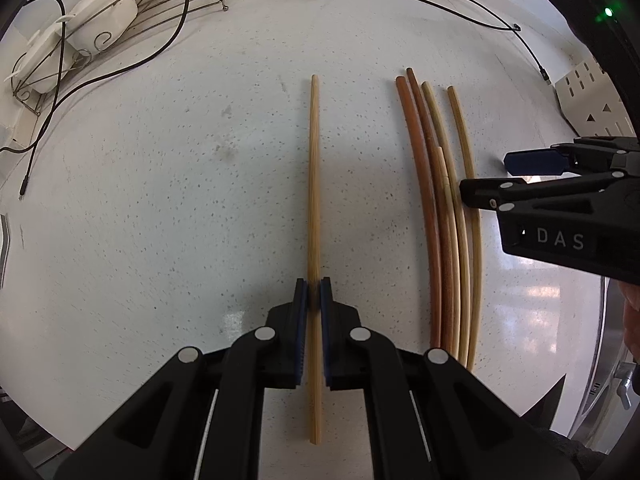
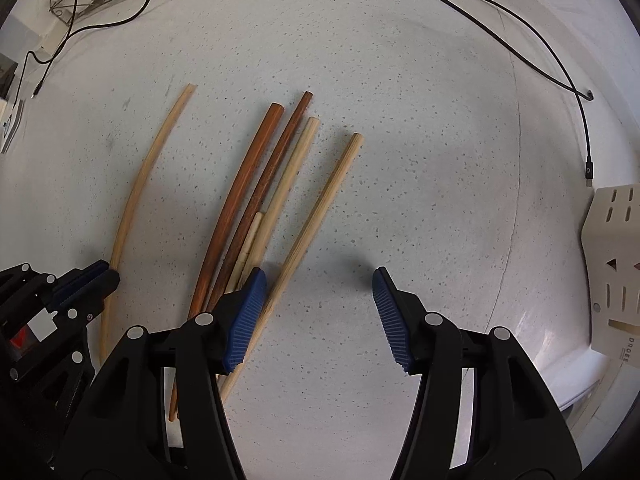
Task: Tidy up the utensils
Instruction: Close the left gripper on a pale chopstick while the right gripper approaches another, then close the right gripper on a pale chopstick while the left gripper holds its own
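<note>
A single pale chopstick (image 1: pixel 314 216) is clamped by the left gripper (image 1: pixel 314 312) at frame centre; the right gripper (image 2: pixel 320 316) is held half-open over nothing, beside the chopstick bundle (image 2: pixel 256 216).

We see one chopstick (image 1: pixel 314 200) lying alone on the counter (image 1: pixel 160 200), left of and apart from a bundle of five chopsticks (image 1: pixel 444 200). A wire rack (image 1: pixel 120 12) stands far left behind them, and a perforated holder (image 1: pixel 588 100) stands right.
</note>
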{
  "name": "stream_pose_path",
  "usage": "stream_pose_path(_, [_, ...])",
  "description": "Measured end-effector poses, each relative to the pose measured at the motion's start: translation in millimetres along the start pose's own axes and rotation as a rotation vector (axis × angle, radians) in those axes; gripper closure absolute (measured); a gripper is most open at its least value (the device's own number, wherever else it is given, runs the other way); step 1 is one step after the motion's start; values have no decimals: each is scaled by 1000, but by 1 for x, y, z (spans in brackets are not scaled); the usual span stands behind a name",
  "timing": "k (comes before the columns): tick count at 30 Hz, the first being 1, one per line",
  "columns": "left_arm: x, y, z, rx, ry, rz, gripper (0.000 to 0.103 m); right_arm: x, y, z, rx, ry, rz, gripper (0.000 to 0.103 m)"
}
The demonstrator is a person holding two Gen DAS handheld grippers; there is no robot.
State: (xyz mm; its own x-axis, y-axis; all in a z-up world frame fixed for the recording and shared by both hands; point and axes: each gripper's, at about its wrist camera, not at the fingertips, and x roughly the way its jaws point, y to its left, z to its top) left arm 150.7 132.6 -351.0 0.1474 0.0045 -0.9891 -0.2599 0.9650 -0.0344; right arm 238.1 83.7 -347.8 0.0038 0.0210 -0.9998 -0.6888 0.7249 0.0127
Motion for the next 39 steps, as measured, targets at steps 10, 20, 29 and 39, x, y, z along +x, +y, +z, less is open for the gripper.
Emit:
stream_pose_path(10, [3, -12, 8, 8, 53, 30, 97, -1, 8, 10, -45, 24, 3, 71])
stream_pose_path(20, [-1, -27, 12, 30, 71, 15, 74, 8, 4, 6, -57, 68, 27, 88])
stream_pose_path(29, [-4, -16, 13, 3, 88, -15, 77, 3, -5, 19, -132, 74, 64, 97])
stream_pose_path(39, [8, 5, 30, -19, 117, -30, 97, 7, 5, 22, -145, 78, 65, 97])
